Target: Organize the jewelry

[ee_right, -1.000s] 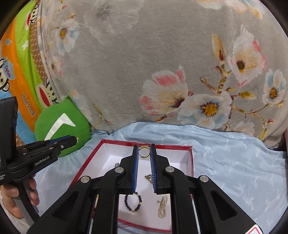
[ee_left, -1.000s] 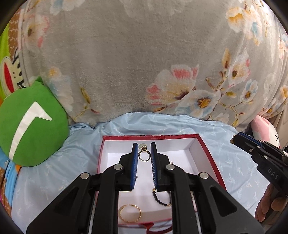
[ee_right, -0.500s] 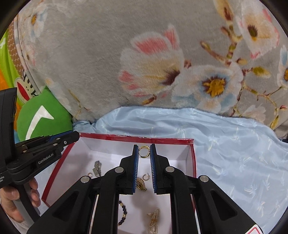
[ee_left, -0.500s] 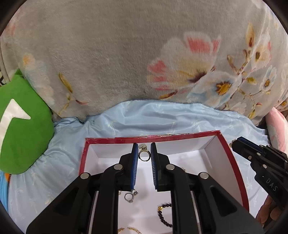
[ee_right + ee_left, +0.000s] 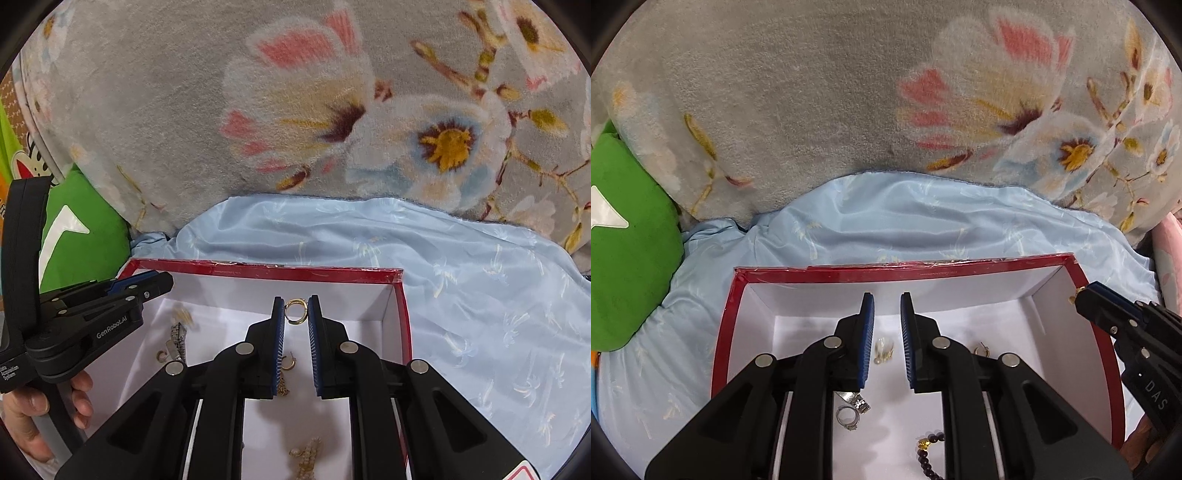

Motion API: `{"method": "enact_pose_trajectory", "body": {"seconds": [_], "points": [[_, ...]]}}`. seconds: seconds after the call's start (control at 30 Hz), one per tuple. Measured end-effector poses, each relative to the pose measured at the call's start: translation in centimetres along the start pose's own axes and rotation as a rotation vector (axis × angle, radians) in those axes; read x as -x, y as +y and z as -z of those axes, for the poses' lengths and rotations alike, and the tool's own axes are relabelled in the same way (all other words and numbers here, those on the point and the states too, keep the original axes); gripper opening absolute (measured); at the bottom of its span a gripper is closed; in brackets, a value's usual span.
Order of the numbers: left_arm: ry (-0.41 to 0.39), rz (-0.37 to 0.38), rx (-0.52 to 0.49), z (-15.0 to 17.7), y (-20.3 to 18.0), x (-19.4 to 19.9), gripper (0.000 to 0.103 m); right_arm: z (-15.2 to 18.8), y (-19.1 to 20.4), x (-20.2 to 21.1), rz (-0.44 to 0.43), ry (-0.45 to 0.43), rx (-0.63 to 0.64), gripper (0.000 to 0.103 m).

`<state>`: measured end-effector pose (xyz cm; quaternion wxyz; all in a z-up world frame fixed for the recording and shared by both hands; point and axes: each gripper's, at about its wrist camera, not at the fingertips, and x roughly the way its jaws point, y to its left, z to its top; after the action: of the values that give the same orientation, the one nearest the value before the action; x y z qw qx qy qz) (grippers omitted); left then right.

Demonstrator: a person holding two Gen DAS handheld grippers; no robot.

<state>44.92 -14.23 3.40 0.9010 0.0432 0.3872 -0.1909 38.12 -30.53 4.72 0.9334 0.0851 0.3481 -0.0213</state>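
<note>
gold shows between the right gripper [image 5: 296, 311] fingers: a small gold ring [image 5: 295, 311] pinched above the red box [image 5: 266, 268]. the left gripper [image 5: 887, 308] fingers stand nearly together on nothing (a pale blurred ring [image 5: 884, 349] lies below them). several pieces, a silver ring [image 5: 848, 416] among them, already sit inside; this ring's drop remains.

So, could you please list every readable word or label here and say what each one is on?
"GenRobot.AI": side of the left gripper.
"DAS": side of the right gripper.
Small white print on the left gripper's handle: too small to read.
Faint print on the red box rim: illegible.
</note>
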Motion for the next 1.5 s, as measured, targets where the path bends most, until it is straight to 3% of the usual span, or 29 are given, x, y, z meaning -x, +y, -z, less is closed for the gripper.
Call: {"method": "enact_pose_trajectory", "body": {"seconds": [0.1, 0.17, 0.27, 0.57, 1.1, 1.27, 1.33, 1.43, 1.5], "points": [[0.003, -0.012, 0.007, -0.1, 0.1, -0.2, 0.028, 0.1, -0.1, -0.2, 0.001, 0.001, -0.005, 0.012], [-0.006, -0.017, 0.025, -0.1, 0.3, 0.0, 0.054, 0.0, -0.1, -0.1, 0.003, -0.009, -0.004, 0.015], [-0.022, -0.010, 0.062, -0.2, 0.9, 0.5, 0.065, -0.1, -0.2, 0.3, 0.010, -0.026, -0.006, 0.031], [-0.060, -0.052, 0.018, 0.1, 0.2, 1.5, 0.065, -0.2, -0.2, 0.8, 0.006, -0.039, -0.007, 0.035], [-0.062, -0.063, 0.009, 0.6, -0.1, 1.9, 0.065, 0.4, 0.2, 0.7, 0.003, -0.028, -0.009, 0.036], [-0.066, -0.063, 0.012, 0.8, 0.1, 2.5, 0.065, 0.6, 0.3, 1.1, 0.010, -0.036, -0.013, 0.050], [-0.068, -0.079, 0.015, 1.2, 0.3, 3.2, 0.067, 0.9, 0.4, 1.6, 0.016, -0.043, -0.021, 0.063], [-0.083, -0.110, 0.023, 2.3, 0.6, 4.8, 0.090, 1.8, 0.6, 2.6, 0.065, -0.058, -0.035, 0.079], [-0.095, -0.127, 0.030, 3.2, 0.9, 5.9, 0.091, 3.0, 0.9, 3.5, 0.098, -0.071, -0.038, 0.083]]}}
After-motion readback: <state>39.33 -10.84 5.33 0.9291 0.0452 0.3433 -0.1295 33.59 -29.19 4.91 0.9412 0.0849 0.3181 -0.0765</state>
